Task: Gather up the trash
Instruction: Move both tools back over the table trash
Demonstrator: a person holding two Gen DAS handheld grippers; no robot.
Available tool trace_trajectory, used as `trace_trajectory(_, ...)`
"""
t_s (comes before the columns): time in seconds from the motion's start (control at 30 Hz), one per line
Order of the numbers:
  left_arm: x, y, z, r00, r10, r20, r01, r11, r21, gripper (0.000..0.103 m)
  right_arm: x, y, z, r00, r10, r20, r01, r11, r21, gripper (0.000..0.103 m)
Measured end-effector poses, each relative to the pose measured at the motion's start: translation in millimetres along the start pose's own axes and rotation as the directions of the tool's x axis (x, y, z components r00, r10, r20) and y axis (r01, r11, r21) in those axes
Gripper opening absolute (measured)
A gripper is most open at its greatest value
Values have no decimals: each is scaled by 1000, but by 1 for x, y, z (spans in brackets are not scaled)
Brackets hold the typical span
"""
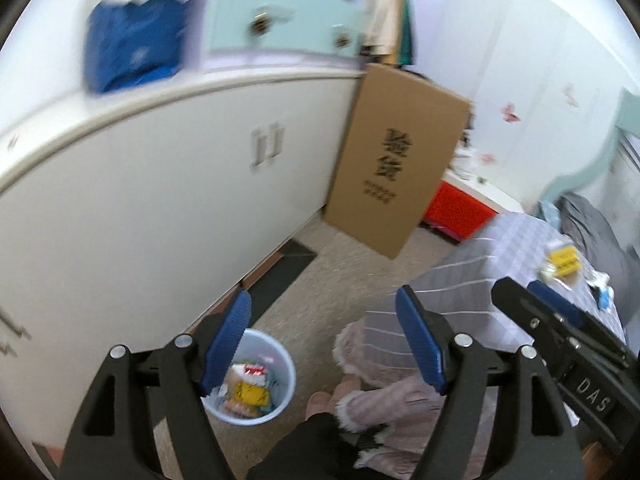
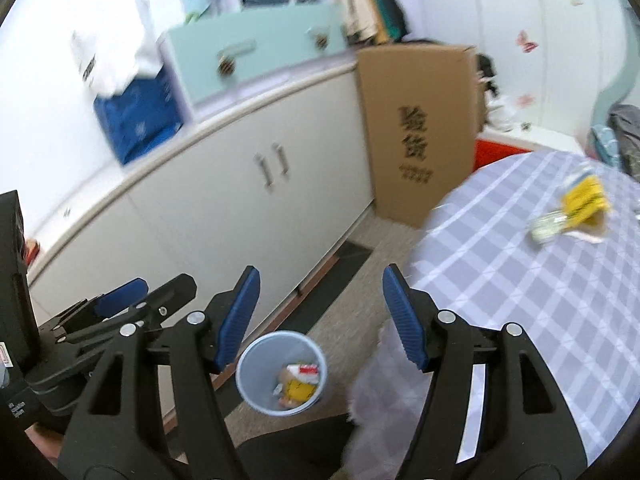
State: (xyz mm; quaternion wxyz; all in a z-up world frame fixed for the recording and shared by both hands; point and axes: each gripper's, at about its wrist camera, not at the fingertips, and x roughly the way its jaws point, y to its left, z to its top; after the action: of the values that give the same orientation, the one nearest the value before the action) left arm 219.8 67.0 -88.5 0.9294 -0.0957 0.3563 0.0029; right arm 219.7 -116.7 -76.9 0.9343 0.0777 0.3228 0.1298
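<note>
Closest to both cameras, the left gripper (image 1: 323,344) and the right gripper (image 2: 320,316) have their blue pads spread wide apart, and there is nothing between them; neither one holds anything. Just below them, on the speckled floor, stands a small pale blue bin (image 2: 256,364) with wrappers already lying inside it, one yellow and one red and white. Next to the bin is a person's slippered foot and a pink striped trouser leg (image 1: 384,388).

A little farther away, to the right, is a table with a lilac checked cloth (image 2: 520,320). On its far part lies the trash that remains: a yellow crumpled wrapper (image 2: 586,198) and a small clear piece just beside it, which is too blurred to name. In the left wrist view some small bluish scraps (image 1: 604,298) lie near the cloth edge as well.

I judge these wrappers to be very light, thin and soft, and probably a little slippery. It seems best to pinch the yellow one at a raised fold, not on a flat part, because there the pads could only slide over the cloth. A loose grip could let it fall out.

Behind all this stand white cabinets (image 1: 160,208) and a tall cardboard box (image 1: 396,156).
</note>
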Motion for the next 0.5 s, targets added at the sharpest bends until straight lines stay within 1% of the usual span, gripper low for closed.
trace_trajectory(0.03,-3,-19,3,1000,-23,6,23,999,28,74,-8,-11,2,1000,-15,13,15,1000,9,63)
trace_trajectory(0.07,-5,-31,3,999,-37,6,37,998,44,74,-15,-21,5,999,-25,25,25,1000,18,64)
trace_trajectory(0.17,-4,-77,8,995,-97,-6,98,990,104,74,-38,-63,11,995,-83,59,80,995,62,65)
trace_trajectory(0.23,0,-112,9,987,-158,-32,162,973,164,74,-47,-88,12,991,-114,70,107,989,99,65)
trace_trajectory(0.3,4,-141,9,979,-195,-55,202,956,212,74,-59,-117,13,984,-156,82,144,980,136,66)
trace_trajectory(0.33,6,-154,7,979,-197,-62,206,951,230,74,-64,-129,13,981,-174,84,160,976,151,66)
trace_trajectory(0.43,19,-192,3,970,-224,-100,244,920,307,74,-73,-168,11,970,-227,84,205,955,217,68)
trace_trajectory(0.5,30,-214,1,965,-237,-109,261,901,347,74,-76,-190,8,965,-252,76,225,940,255,70)
